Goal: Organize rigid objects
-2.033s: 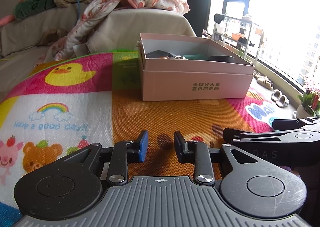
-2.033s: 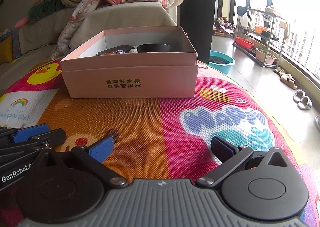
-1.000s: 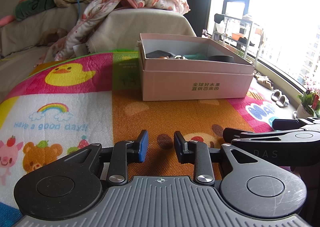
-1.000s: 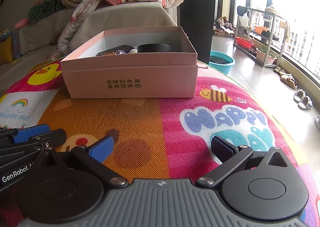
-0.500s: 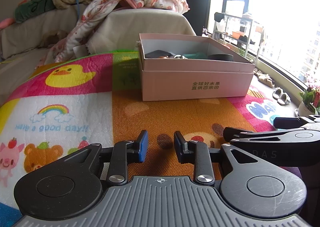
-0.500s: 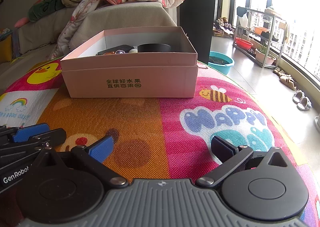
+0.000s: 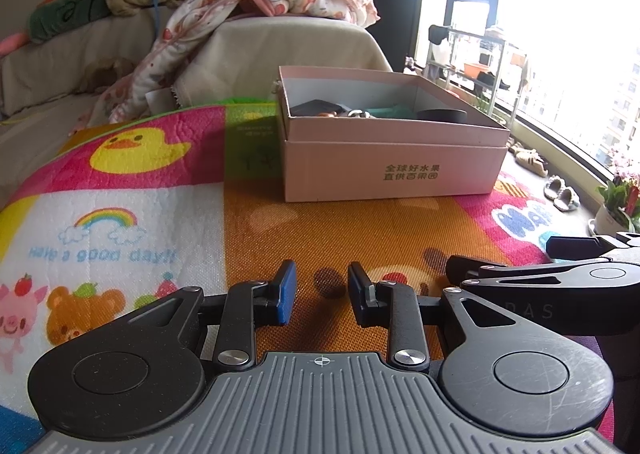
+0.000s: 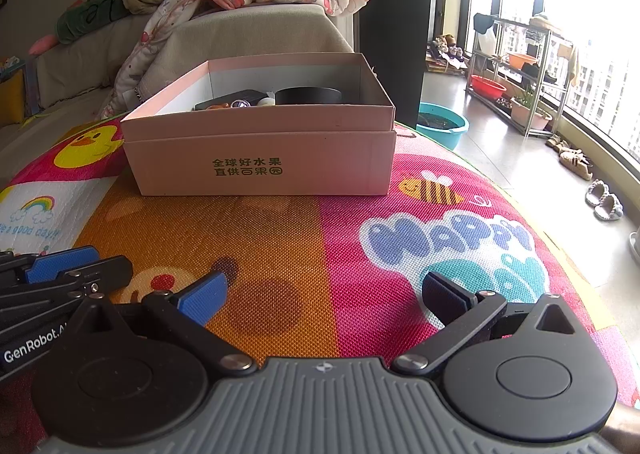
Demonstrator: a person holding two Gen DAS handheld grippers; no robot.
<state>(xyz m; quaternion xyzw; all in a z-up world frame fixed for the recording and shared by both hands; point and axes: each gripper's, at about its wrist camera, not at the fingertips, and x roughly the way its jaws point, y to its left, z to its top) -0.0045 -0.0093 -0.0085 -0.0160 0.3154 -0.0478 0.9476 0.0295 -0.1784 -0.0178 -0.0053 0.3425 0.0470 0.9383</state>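
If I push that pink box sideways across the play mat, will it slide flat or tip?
The pink box is low and wide with a flat base, so it probably slides rather than tips. The woven play mat looks grippy, so expect drag. Its walls look like thin card; a low push seems safer. The things inside may shift.

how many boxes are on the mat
1. The pink box sits open on the far part of the mat, ahead of both grippers, with a few items inside it. None other shows, though the views don't cover the whole mat.

Home living room, sofa (image 8: 248,30), play mat (image 8: 360,238)
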